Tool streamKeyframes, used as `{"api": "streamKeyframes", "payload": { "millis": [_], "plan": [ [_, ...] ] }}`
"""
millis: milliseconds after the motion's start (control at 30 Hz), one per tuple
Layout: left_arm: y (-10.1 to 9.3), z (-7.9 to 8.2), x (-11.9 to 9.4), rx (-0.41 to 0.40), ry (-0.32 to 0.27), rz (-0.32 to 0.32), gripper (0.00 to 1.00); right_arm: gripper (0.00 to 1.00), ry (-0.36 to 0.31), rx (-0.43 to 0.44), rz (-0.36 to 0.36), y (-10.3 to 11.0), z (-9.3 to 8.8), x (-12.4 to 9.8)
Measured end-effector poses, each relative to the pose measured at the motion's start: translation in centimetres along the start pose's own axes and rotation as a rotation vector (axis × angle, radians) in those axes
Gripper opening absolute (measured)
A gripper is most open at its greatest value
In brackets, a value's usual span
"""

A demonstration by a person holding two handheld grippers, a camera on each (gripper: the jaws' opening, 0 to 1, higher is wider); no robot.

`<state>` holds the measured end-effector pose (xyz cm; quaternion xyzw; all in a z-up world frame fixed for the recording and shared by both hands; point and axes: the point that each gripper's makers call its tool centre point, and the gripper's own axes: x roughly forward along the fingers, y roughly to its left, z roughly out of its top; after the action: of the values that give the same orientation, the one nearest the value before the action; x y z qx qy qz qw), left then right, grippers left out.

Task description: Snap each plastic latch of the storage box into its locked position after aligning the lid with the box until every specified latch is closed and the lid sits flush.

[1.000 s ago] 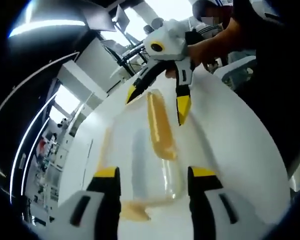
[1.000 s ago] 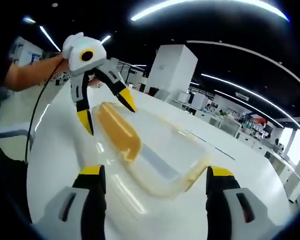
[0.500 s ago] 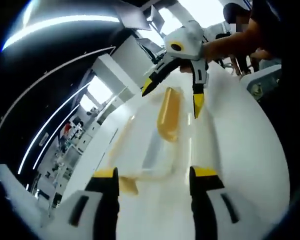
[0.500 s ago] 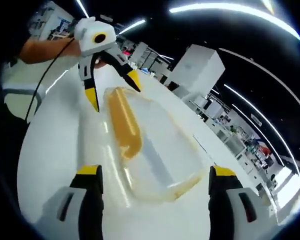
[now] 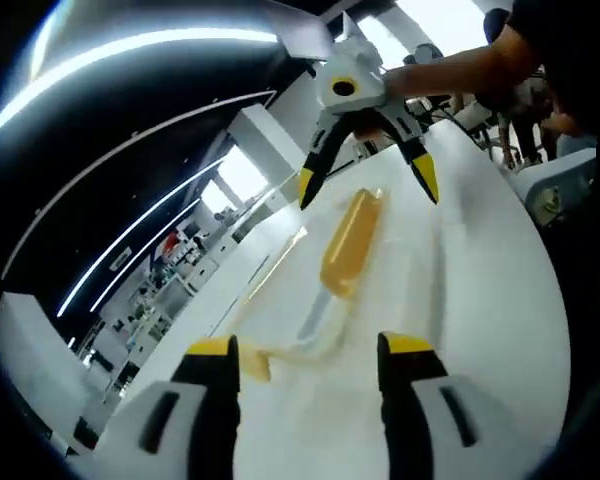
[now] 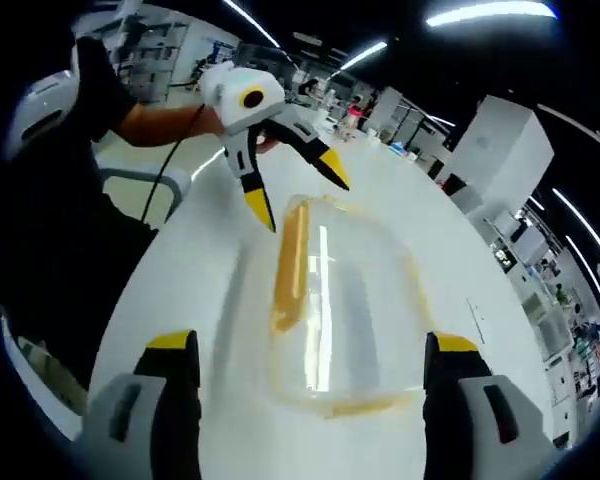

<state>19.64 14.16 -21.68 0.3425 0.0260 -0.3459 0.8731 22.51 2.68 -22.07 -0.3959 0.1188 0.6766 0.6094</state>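
Storage box point(image 6: 345, 310) sits on the white desk point(image 6: 190, 290), clear body and lid with amber edging. It lies between the two grippers, which face each other across it. A long amber latch point(image 6: 288, 265) runs along one side of the lid; in the left gripper view the same latch point(image 5: 351, 243) stretches away toward the opposite gripper. A second amber strip point(image 6: 365, 405) shows at the box edge closest to the right gripper's camera. Can't tell from either view whether any latch is snapped down, too much blur and glare on the plastic.

Left gripper point(image 5: 310, 350): fingers spread wide, nothing between them, yellow tips point(image 5: 215, 347) just above the desk at the near end of the box. Same gripper seen from the right gripper view point(image 6: 298, 190) hovers over the far end of the latch, not clearly touching it.

Right gripper point(image 6: 310, 345): fingers also wide apart and empty, straddling the near end of the box without visible contact. In the left gripper view it hangs above the far end point(image 5: 368, 178), held by a person's hand point(image 5: 480, 75).
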Motion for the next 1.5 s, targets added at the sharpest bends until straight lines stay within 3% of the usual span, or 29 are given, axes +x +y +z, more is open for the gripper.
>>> {"api": "streamKeyframes", "payload": {
  "millis": [100, 167, 433, 567, 667, 833, 1000, 1067, 1333, 1500],
  "plan": [
    [-0.1, -0.4, 0.3, -0.016, 0.000, 0.013, 0.56, 0.94, 0.080, -0.042, 0.029, -0.9, -0.7, 0.5],
    [0.3, -0.7, 0.4, -0.012, 0.003, 0.040, 0.58, 0.94, 0.092, -0.050, 0.040, -1.4, -0.6, 0.9],
    [0.8, -0.9, 0.3, -0.094, -0.039, 0.073, 0.69, 0.94, 0.066, -0.018, 0.205, -0.9, 0.7, 1.5],
    [1.1, -1.1, 0.5, -0.136, -0.065, 0.087, 0.74, 0.94, 0.067, 0.004, 0.230, -1.7, 1.0, 1.6],
    [0.9, -1.3, 0.9, -0.149, -0.071, 0.098, 0.73, 0.93, 0.103, 0.004, 0.303, -1.9, 0.8, 1.5],
    [0.2, -1.4, 1.7, -0.163, -0.071, 0.104, 0.73, 0.81, 0.148, 0.008, 0.429, -2.0, 1.1, 1.2],
    [0.3, -2.1, 2.2, -0.153, -0.047, 0.161, 0.73, 0.83, 0.238, 0.017, 0.450, -4.4, 0.5, 2.7],
    [0.5, -2.2, 2.2, -0.165, -0.042, 0.180, 0.73, 0.79, 0.263, 0.036, 0.513, -3.6, 0.6, 3.2],
    [0.1, -2.1, 2.4, -0.186, -0.050, 0.187, 0.74, 0.79, 0.340, 0.049, 0.583, -4.3, 0.3, 4.4],
    [-0.1, -2.0, 2.6, -0.208, -0.041, 0.184, 0.71, 0.78, 0.426, 0.057, 0.612, -3.7, 0.1, 4.5]
  ]
}}
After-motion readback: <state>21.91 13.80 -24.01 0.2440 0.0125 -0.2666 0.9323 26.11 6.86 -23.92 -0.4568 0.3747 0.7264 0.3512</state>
